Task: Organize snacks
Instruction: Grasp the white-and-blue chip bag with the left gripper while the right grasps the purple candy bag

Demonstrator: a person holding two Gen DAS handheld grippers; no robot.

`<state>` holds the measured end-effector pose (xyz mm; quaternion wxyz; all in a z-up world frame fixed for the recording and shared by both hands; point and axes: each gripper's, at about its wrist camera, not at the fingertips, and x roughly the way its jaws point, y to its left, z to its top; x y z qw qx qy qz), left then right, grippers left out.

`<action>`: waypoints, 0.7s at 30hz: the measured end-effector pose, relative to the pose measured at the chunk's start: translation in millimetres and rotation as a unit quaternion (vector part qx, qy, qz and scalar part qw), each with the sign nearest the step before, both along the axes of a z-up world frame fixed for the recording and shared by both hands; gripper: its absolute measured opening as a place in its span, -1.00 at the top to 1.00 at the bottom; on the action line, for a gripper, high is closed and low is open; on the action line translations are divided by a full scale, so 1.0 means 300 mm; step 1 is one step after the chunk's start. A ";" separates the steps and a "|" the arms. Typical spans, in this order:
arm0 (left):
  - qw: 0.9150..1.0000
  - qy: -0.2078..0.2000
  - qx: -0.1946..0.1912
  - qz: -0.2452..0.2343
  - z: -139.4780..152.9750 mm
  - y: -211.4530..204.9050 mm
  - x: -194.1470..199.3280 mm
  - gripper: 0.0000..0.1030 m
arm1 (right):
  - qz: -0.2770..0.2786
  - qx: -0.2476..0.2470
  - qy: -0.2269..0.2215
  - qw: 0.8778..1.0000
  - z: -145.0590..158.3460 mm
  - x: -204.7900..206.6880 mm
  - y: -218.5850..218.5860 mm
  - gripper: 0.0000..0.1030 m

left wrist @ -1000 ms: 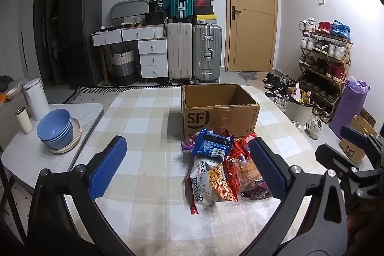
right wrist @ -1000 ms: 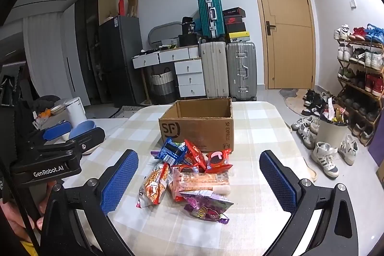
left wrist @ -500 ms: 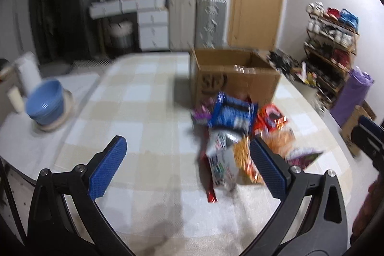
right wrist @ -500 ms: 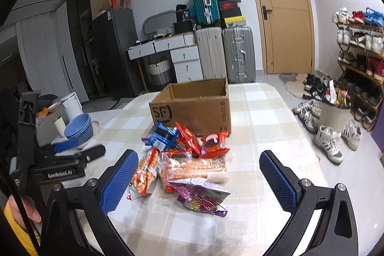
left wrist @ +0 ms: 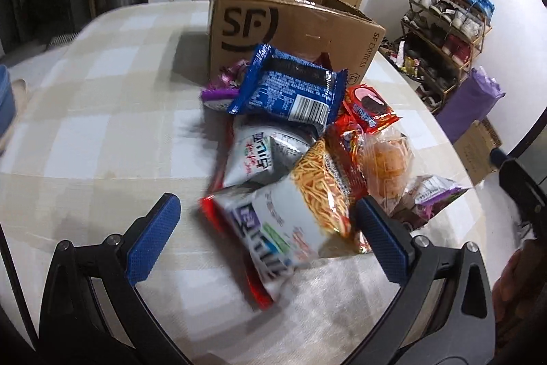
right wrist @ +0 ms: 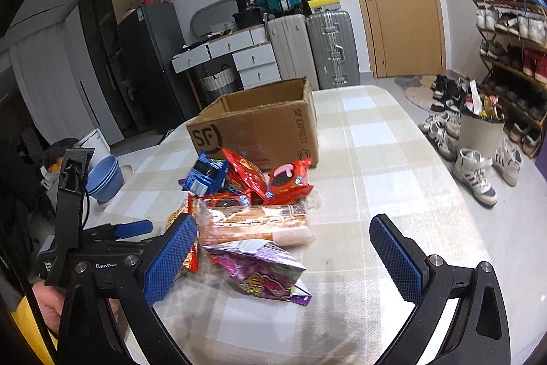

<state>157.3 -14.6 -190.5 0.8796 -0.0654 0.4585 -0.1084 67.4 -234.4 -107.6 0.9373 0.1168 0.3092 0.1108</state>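
A pile of snack packets lies on the checked tablecloth in front of an open cardboard box (left wrist: 287, 23) (right wrist: 259, 129). My left gripper (left wrist: 270, 235) is open, low over the near end of the pile, its blue pads either side of a white noodle-snack packet (left wrist: 290, 214) without touching it. A blue packet (left wrist: 290, 84) leans on the box. My right gripper (right wrist: 285, 257) is open too, hovering over a purple candy packet (right wrist: 259, 269) and a long orange packet (right wrist: 253, 224). The left gripper's fingers (right wrist: 133, 228) show at the left of the right wrist view.
Blue bowls (right wrist: 104, 177) stand on a side table left of the pile. Suitcases (right wrist: 314, 43), white drawers and a door line the back wall. A shoe rack (right wrist: 509, 57), a bin and loose shoes sit on the floor to the right of the table (right wrist: 393, 159).
My left gripper has dropped and moved forward, so the snack pile now fills its view. My right gripper has come a little closer to the pile. Both stayed open.
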 end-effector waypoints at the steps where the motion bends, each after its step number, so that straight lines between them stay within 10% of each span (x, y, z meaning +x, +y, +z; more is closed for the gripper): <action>1: 1.000 0.008 -0.012 0.000 -0.012 0.000 0.014 -0.96 | 0.000 0.002 0.002 1.000 -0.006 0.007 -0.004 -1.00; 6: 0.997 0.021 -0.073 0.002 -0.027 -0.029 0.054 -0.71 | 0.003 0.006 0.006 1.000 -0.019 0.011 -0.003 -1.00; 21: 0.997 -0.011 -0.079 -0.022 0.083 -0.088 0.006 -0.13 | 0.009 -0.006 0.006 1.000 -0.004 -0.019 0.026 -1.00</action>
